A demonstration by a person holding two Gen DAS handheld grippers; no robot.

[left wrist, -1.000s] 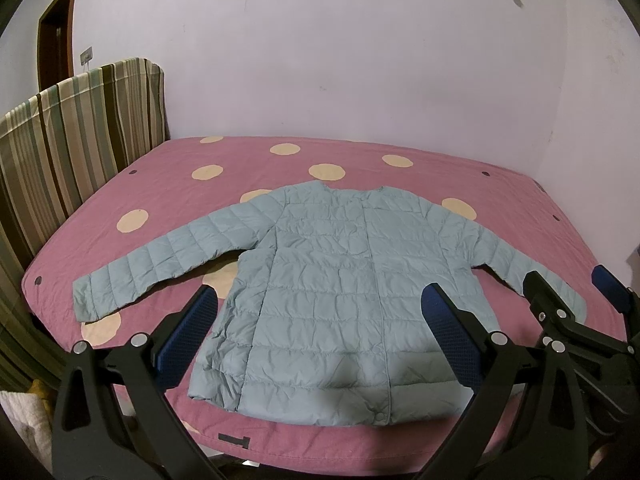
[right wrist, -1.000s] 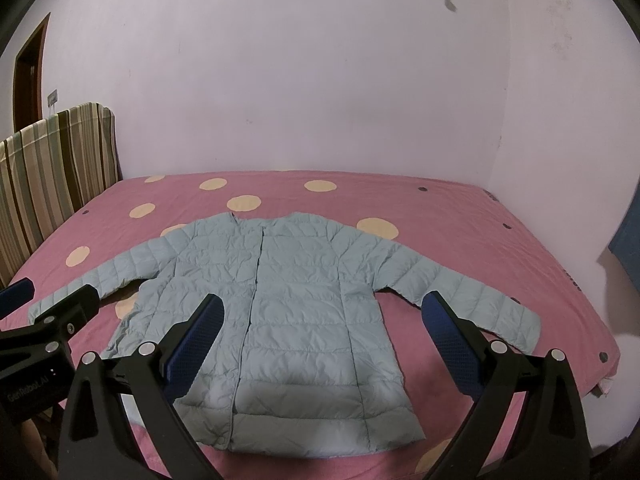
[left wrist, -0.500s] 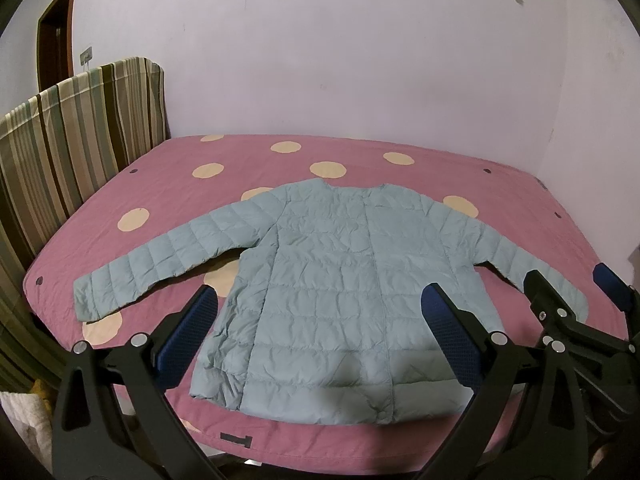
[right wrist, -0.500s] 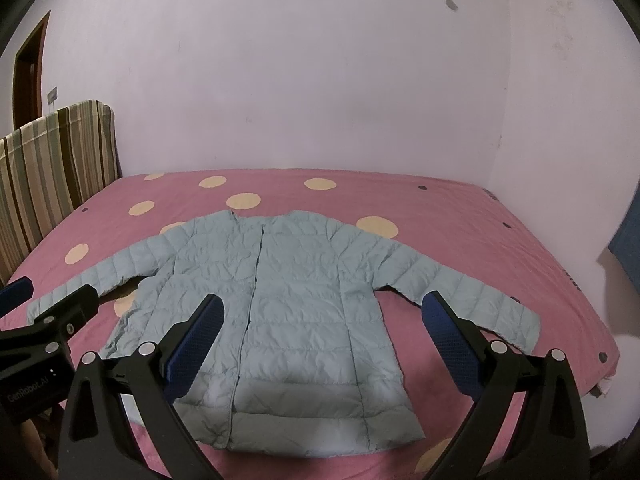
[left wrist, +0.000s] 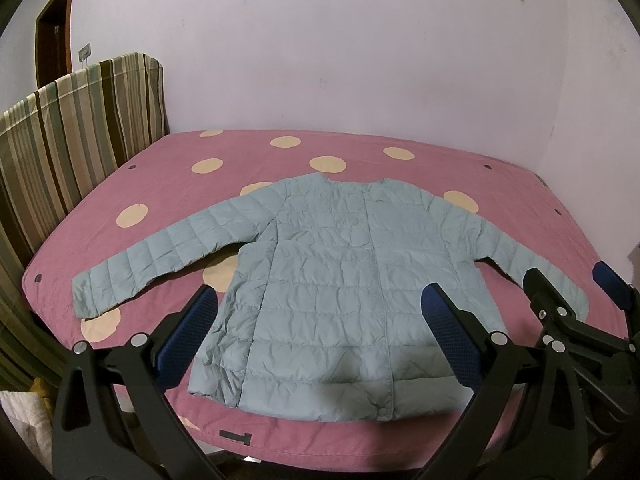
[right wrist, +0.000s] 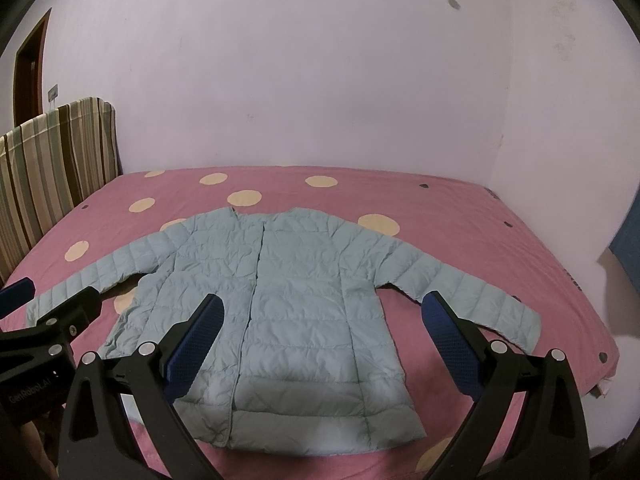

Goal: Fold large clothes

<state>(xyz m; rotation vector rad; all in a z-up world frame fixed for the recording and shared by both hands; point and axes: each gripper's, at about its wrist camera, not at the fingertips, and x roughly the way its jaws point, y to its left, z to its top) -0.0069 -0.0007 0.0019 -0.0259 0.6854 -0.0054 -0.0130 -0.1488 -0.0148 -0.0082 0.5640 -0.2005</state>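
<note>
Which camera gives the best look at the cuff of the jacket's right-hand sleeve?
The right wrist view: the sleeve cuff lies in the open past the right gripper. In the left wrist view, the right gripper's fingers partly cover it.

Possibly mirrored "GenRobot.AI" on left tool [right wrist: 16, 300]

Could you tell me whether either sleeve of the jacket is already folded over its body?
No, both sleeves of the jacket lie spread outward on the bed.

A quilted, matt, slightly crinkled cloth jacket [left wrist: 340, 280] is spread on a matt pink cloth bedcover [left wrist: 400, 168]. Beside the bedcover, striped woven cloth [left wrist: 80, 120] is seen. Textured blue pads [right wrist: 450, 336] are set in matt black plastic.
</note>
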